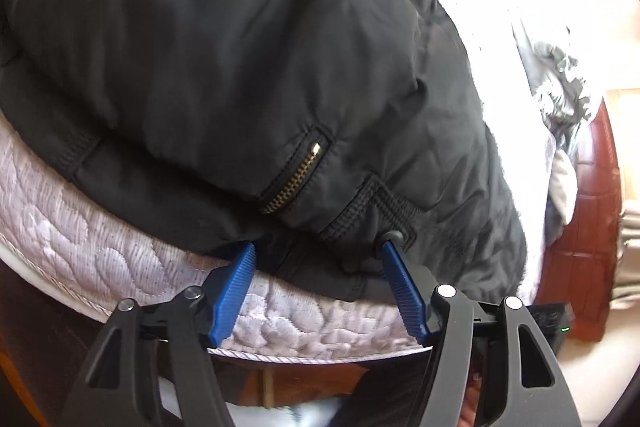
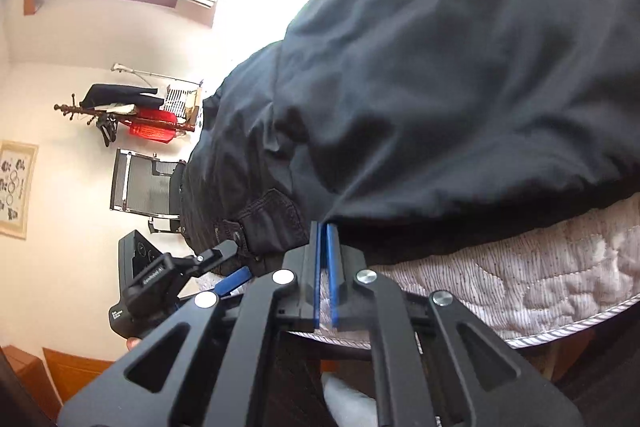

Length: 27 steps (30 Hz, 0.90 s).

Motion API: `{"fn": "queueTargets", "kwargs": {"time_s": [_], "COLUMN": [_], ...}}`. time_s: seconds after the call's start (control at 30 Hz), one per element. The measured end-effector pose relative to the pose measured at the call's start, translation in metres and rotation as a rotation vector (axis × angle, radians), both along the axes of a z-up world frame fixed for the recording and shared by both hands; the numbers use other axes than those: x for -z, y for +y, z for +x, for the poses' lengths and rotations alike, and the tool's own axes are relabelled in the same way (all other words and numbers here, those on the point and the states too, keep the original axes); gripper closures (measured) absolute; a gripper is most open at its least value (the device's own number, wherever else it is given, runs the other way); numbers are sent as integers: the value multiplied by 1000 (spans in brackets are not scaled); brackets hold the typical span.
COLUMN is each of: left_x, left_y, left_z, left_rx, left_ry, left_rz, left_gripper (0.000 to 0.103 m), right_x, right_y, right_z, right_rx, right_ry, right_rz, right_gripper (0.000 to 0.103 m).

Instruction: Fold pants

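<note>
**Left wrist view: pants bunched on the bed, fold barely begun**

Black pants [image 1: 240,67] heaped in a thick, rumpled mound on the quilted mattress [image 1: 80,243], waistband end with zip pocket [image 1: 294,183] and snap button at the near edge. Left gripper [image 1: 318,247] with jaws spread wide, tips touching the waistband hem, nothing clamped yet. Right gripper [image 2: 327,227] with jaws nearly together at the fabric's lower edge; whether cloth is pinched between them, cannot tell. No flat, tidy fold visible; smoothing, aligning legs and folding apparently all left to do
</note>
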State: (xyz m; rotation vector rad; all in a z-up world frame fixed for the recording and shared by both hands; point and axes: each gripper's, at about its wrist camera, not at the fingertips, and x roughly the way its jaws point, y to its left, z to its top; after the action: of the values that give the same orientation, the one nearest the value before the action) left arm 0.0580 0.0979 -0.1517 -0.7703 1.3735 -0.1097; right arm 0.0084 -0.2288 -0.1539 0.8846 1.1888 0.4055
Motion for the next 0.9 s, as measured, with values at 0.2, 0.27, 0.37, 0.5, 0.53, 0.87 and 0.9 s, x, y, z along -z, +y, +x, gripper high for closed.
{"fn": "queueTargets", "kwargs": {"time_s": [0.2, 0.27, 0.37, 0.5, 0.53, 0.87, 0.9], "left_x": [-9, -3, 4, 2, 1, 12, 9], "left_y": [9, 9, 9, 16, 18, 31, 33], "left_z": [-2, 1, 6, 9, 11, -2, -5], "left_rx": [-30, -26, -35, -100, -117, -246, -246], "left_ry": [-7, 13, 33, -1, -9, -38, -51], "left_rz": [-109, -79, -79, -114, -119, -81, -73], "left_gripper": [39, 39, 40, 49, 49, 83, 85], "right_x": [-2, -2, -3, -3, -3, 0, 2], "right_y": [-2, -2, 0, 0, 0, -9, -10], "right_z": [-1, -1, 0, 1, 1, -5, -6], "right_rx": [-7, -11, -13, -17, -19, 10, 14], "right_ry": [-11, -14, -14, -14, -16, 0, 5], "right_rz": [-15, -17, -20, -27, -28, -10, 3], "right_gripper": [99, 99, 99, 99, 99, 74, 72]}}
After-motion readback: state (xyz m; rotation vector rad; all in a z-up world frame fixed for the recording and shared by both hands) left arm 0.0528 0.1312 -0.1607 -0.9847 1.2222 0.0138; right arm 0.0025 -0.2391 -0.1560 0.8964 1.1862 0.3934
